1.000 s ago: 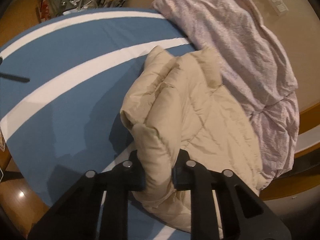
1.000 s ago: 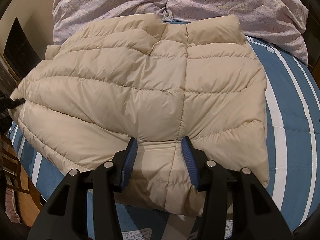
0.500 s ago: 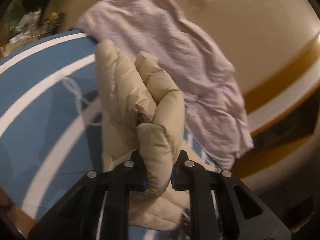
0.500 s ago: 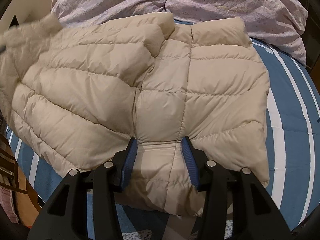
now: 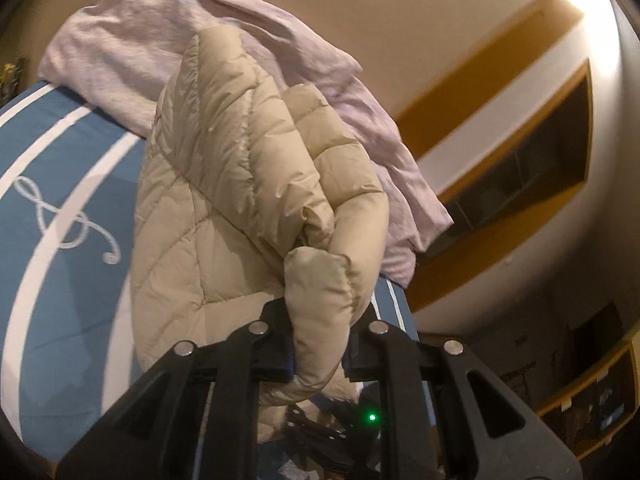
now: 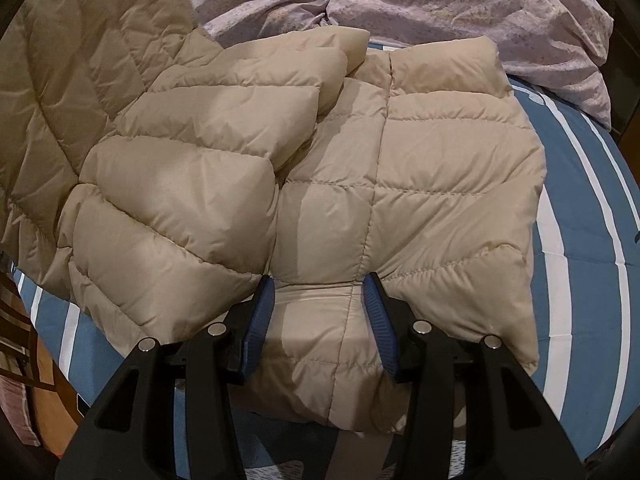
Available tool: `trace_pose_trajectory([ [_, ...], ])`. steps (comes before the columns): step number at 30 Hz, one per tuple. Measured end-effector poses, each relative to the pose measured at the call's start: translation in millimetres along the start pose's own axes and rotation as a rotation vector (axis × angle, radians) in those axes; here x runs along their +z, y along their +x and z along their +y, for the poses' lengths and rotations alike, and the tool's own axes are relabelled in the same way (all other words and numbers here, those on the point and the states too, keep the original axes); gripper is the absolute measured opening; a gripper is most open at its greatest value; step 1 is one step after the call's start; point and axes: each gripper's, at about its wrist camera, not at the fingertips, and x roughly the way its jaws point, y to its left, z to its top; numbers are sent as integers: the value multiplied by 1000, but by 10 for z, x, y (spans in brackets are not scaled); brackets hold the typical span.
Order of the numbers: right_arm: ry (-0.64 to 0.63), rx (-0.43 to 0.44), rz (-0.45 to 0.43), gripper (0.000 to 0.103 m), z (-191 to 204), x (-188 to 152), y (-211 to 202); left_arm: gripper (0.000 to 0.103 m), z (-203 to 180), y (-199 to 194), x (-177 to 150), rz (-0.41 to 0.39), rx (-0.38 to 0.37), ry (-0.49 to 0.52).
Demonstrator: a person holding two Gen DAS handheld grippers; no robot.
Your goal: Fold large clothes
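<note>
A beige quilted down jacket [image 6: 400, 184] lies on a blue bedcover with white stripes [image 6: 580, 240]. My left gripper [image 5: 318, 322] is shut on a bunched edge of the jacket [image 5: 248, 168] and holds it lifted well above the bed. That raised flap shows at the upper left of the right wrist view [image 6: 80, 80]. My right gripper [image 6: 318, 308] is open, its blue-padded fingers [image 6: 260, 312] resting over the jacket's near hem on either side of the centre seam.
A crumpled lilac duvet [image 6: 440, 4] lies along the far side of the bed, also in the left wrist view [image 5: 160, 40]. A beige wall with brown trim [image 5: 500, 80] stands behind. Wooden floor [image 6: 44, 392] shows at lower left.
My left gripper has lifted the jacket's left side up off the bed and swung it over toward the right. My right gripper has stayed in place, open.
</note>
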Motion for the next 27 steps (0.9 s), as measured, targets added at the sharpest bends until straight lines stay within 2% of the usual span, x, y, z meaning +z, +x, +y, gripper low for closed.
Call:
trace_pose_trajectory([
  [8,5,5,-1,49,-4,29,29,16,-348,327,-164,88,-25,97],
  [20,18,14,-16,49,-7,-31,7,16,-534,636,-350,199,-65,136],
  [27,27,28,-30,49,-23,-63,-14,16,-610,925,-491,297,-78,147],
])
